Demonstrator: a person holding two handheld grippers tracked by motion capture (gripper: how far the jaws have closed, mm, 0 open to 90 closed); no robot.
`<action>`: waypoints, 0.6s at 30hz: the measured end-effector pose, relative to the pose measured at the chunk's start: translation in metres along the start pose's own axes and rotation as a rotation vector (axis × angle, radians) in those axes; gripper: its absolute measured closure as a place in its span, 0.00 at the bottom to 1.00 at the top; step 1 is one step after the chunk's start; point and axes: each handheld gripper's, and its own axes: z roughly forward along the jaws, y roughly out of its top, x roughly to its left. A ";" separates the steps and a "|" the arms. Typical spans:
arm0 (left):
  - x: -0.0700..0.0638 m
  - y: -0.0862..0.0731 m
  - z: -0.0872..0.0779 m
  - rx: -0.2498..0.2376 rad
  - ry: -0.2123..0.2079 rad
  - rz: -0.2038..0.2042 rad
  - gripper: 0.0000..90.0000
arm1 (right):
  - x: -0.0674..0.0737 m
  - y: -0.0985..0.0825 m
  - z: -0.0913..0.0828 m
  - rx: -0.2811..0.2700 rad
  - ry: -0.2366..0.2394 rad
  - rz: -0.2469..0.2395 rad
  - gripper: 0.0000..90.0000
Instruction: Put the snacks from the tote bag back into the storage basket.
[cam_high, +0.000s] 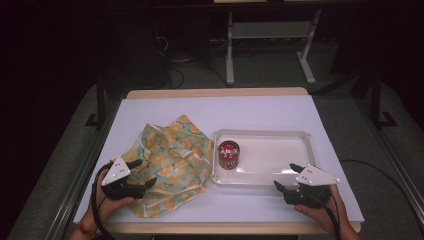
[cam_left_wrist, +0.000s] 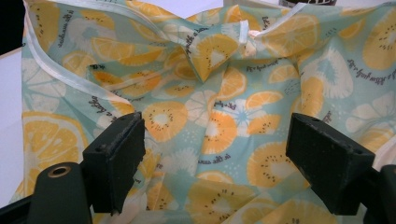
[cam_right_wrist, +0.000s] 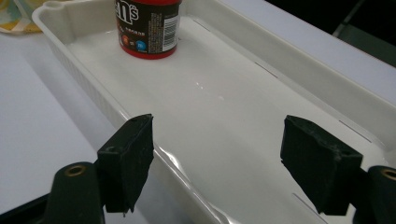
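Note:
A crumpled cloth (cam_high: 170, 162) printed with orange slices on pale green lies on the white table, left of centre. My left gripper (cam_high: 142, 173) hovers open at its near left corner; in the left gripper view the cloth (cam_left_wrist: 219, 107) spreads between the wide-apart jaws. A white plastic tray (cam_high: 295, 172) sits right of centre with a red candy tub (cam_high: 228, 154) standing upright in its left end. My right gripper (cam_high: 286, 176) is open at the tray's near right edge. In the right gripper view the tray (cam_right_wrist: 243, 121) lies between the jaws and the tub (cam_right_wrist: 148, 28) stands farther off.
The white table top (cam_high: 210, 107) has a wooden rim at the back and front. Beyond it is a dark floor with a desk frame (cam_high: 270, 45) and cables. A black cable (cam_high: 370, 167) runs along the floor at the right.

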 end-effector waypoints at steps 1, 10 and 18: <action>0.000 0.000 0.000 0.001 0.000 0.001 0.22 | 0.000 0.000 0.000 0.000 0.000 0.001 0.28; -0.002 0.002 0.003 0.018 0.021 0.017 0.21 | -0.001 -0.001 0.001 0.003 0.003 0.002 0.28; -0.002 0.005 0.005 0.001 0.006 0.020 0.21 | -0.004 -0.004 -0.003 -0.004 -0.001 0.025 0.28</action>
